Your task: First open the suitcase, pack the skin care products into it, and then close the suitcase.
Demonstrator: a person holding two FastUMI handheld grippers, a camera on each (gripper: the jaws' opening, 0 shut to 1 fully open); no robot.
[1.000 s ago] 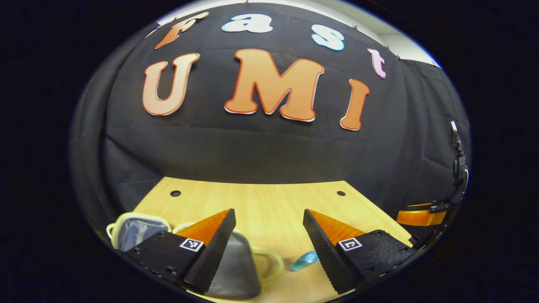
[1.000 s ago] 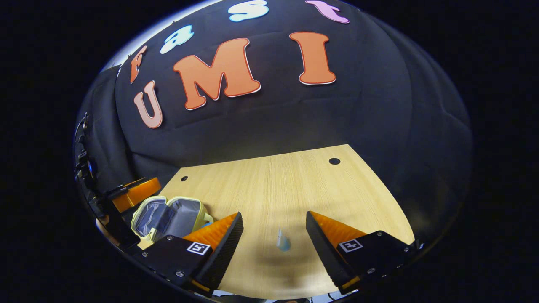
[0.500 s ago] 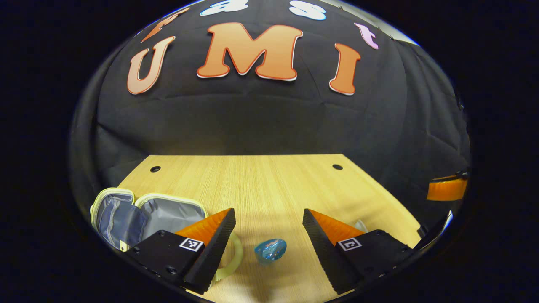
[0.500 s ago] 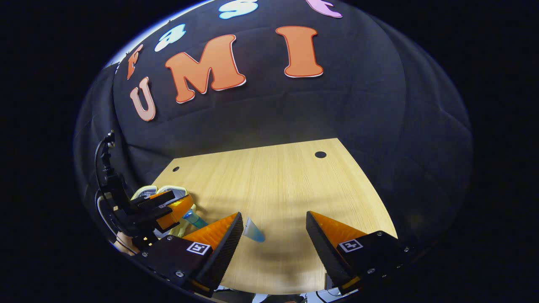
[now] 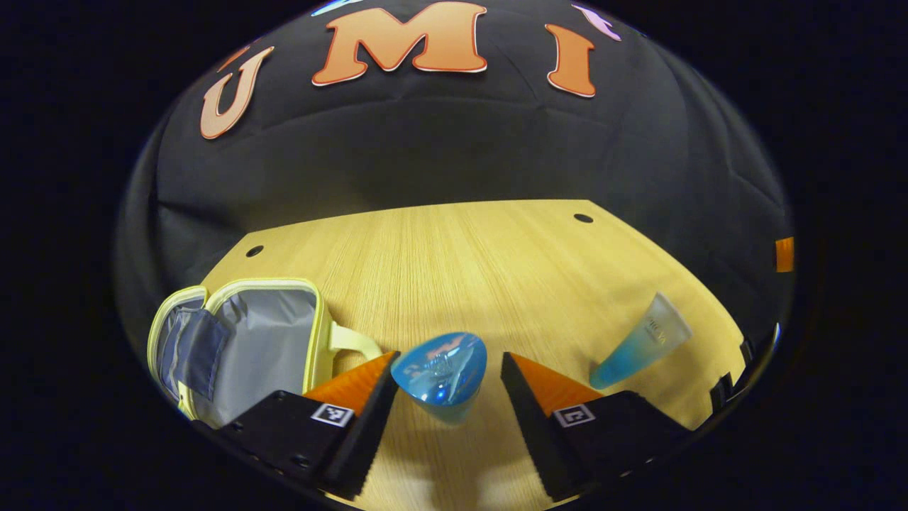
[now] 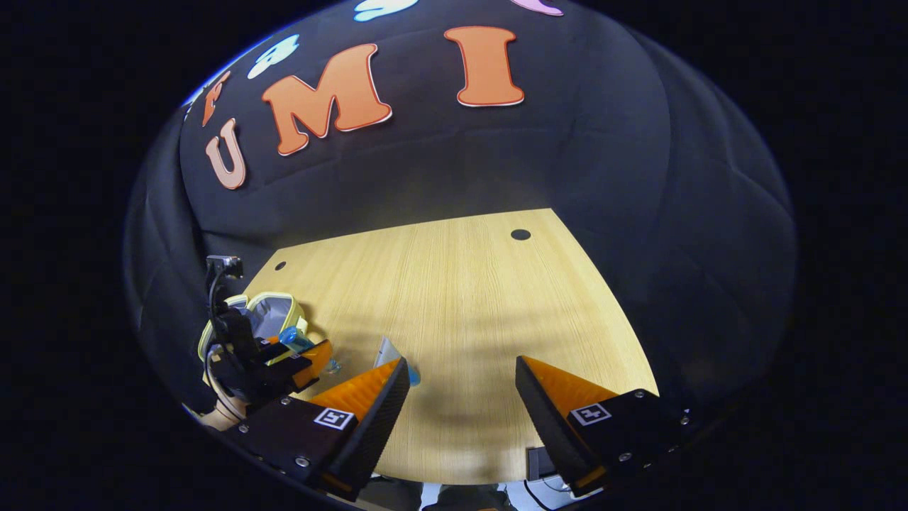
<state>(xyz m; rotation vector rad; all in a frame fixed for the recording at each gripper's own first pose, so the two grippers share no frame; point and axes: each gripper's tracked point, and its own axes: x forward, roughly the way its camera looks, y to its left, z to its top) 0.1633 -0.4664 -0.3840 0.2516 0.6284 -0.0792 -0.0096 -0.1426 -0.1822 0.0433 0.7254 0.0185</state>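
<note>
Left gripper view first: the wooden table (image 5: 454, 270) runs back to the black cloth wall, with two small holes near its far edge. The left gripper (image 5: 443, 387) has a blue tube (image 5: 441, 372) sitting right between its fingers; whether both fingers press on it, I cannot tell, though the gap looks narrow and the tube fills most of it. At about eight o'clock from the tube lies the suitcase (image 5: 241, 341), a small pale-yellow zip case, lying open with its grey lining showing. Nothing sits in the half I can see. A yellow loop handle sticks out toward the gripper's left finger. Over at three o'clock, a second tube (image 5: 642, 341), frosted fading to blue, lies tilted on the bare wood, well apart from the case.

Now the right gripper view: the right gripper (image 6: 461, 394) hovers over open table, fingers wide apart, nothing between them. A tube (image 6: 389, 355) peeks out just behind its left finger. At nine o'clock the other gripper (image 6: 284, 362) is over by the open suitcase (image 6: 273, 316), with a blue tube (image 6: 294, 339) at its tips.
</note>
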